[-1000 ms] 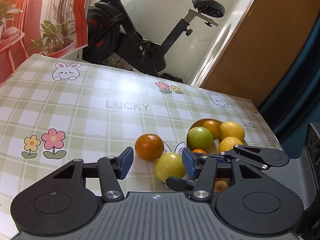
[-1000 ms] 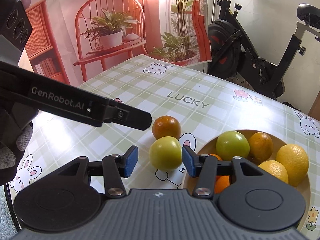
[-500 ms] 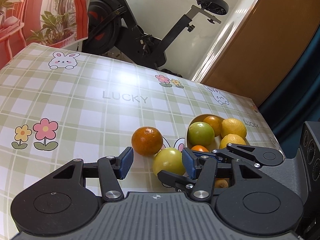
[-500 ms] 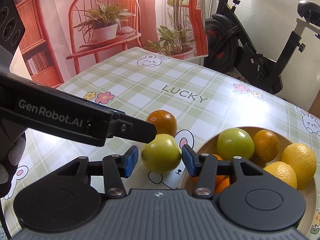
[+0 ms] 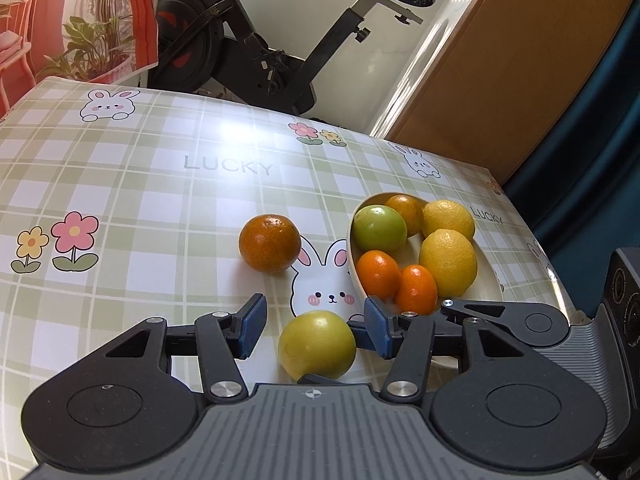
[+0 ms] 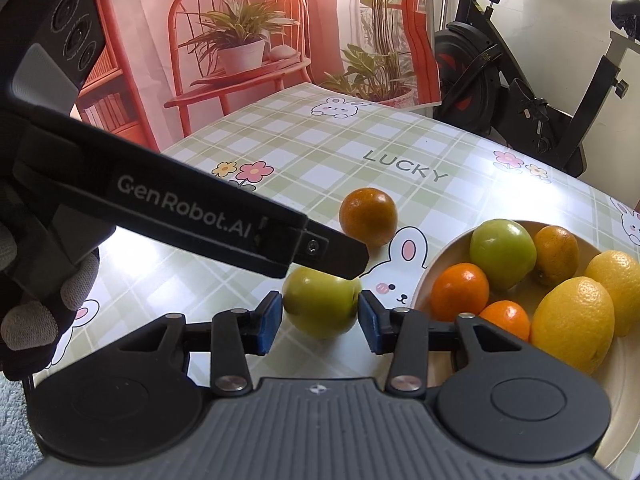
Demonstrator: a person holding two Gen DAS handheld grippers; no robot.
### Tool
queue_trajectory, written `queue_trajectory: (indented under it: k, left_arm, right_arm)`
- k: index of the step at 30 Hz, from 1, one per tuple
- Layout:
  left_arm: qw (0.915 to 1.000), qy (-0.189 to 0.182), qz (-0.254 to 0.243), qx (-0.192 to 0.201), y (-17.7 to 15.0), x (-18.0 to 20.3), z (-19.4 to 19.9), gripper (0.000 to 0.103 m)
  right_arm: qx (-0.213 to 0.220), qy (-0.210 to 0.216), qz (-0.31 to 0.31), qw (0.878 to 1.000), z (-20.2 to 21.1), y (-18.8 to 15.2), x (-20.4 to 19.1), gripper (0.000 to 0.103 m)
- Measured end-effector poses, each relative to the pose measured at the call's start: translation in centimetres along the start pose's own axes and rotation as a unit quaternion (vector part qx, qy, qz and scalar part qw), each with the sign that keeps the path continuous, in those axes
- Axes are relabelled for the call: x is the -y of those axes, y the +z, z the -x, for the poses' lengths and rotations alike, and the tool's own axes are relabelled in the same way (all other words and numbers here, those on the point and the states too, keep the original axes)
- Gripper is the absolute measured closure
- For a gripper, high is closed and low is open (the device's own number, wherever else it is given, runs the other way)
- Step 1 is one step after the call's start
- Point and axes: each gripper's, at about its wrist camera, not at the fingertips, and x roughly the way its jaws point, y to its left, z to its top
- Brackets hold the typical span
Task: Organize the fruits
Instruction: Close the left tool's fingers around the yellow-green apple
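Observation:
A yellow-green apple sits between the blue pads of my right gripper, which has closed on it; it also shows in the left wrist view. My left gripper is open and empty, its finger reaching over the apple. An orange lies loose on the checked tablecloth, also in the right wrist view. A cream bowl holds a green apple, two lemons and three small oranges; its rim shows in the right wrist view.
The tablecloth has bunny, flower and LUCKY prints. An exercise bike stands behind the table's far edge. A wooden door is at the back right. A red plant backdrop hangs to the left.
My right gripper has moved forward around the yellow-green apple and narrowed its pads onto it. My left gripper has drawn in above the apple, still open.

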Motion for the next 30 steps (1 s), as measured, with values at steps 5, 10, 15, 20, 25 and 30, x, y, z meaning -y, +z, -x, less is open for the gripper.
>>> queue_trajectory:
  k: [5, 10, 15, 20, 25, 30]
  left_arm:
    - [1.0000, 0.001, -0.003, -0.006, -0.6, 0.0, 0.1, 0.047]
    - [0.9999, -0.003, 0.008, -0.007, -0.9, -0.5, 0.4, 0.047]
    - [0.9997, -0.014, 0.017, -0.008, -1.3, -0.9, 0.5, 0.046]
    - [0.9995, -0.021, 0.020, -0.012, -1.7, -1.0, 0.1, 0.046]
    - [0.9996, -0.017, 0.022, -0.002, -1.7, -1.1, 0.3, 0.046]
    - [0.9987, -0.012, 0.049, 0.005, -0.9, -2.0, -0.2, 0.047]
  right_arm:
    - [0.001, 0.001, -0.018, 1.000, 0.5, -0.8, 0.1, 0.060]
    - [-0.001, -0.005, -0.029, 1.000, 0.9, -1.3, 0.2, 0.060]
    - [0.001, 0.004, -0.053, 0.999, 1.1, -1.6, 0.5, 0.059]
    - [0.001, 0.006, -0.054, 0.999, 1.4, -1.6, 0.4, 0.059]
    - [0.000, 0.003, -0.048, 0.999, 1.2, -1.5, 0.0, 0.059]
    - [0.013, -0.010, -0.032, 0.999, 1.1, -0.9, -0.3, 0.058]
